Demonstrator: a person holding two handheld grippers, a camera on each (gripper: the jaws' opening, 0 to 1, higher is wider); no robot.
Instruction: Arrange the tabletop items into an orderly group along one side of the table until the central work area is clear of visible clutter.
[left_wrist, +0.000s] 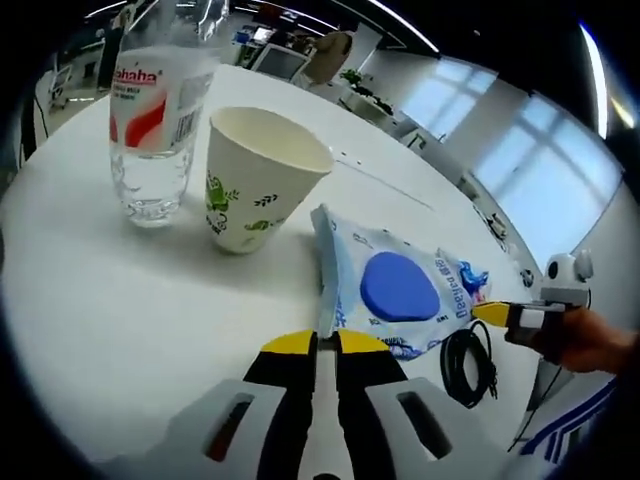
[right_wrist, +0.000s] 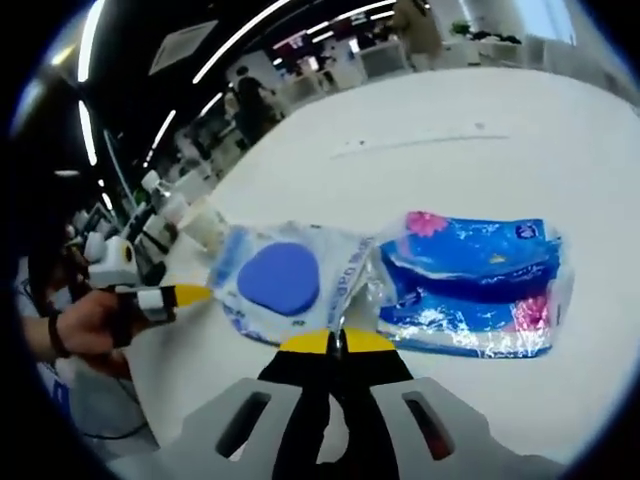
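Water bottle (left_wrist: 155, 110) just left of paper cup (left_wrist: 255, 180), wipes pack (left_wrist: 395, 290) nearer, right, on table (left_wrist: 130, 310).

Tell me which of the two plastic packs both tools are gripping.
The clear pack with the blue oval, pinched at opposite edges; the blue tissue pack with pink flowers lies free beside it.

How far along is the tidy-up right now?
Done: bottle and cup stand side by side. In hand: left gripper and right gripper are both shut on opposite edges of the wipes pack. Left: place that pack, then the tissue pack and black cable lying on the table.
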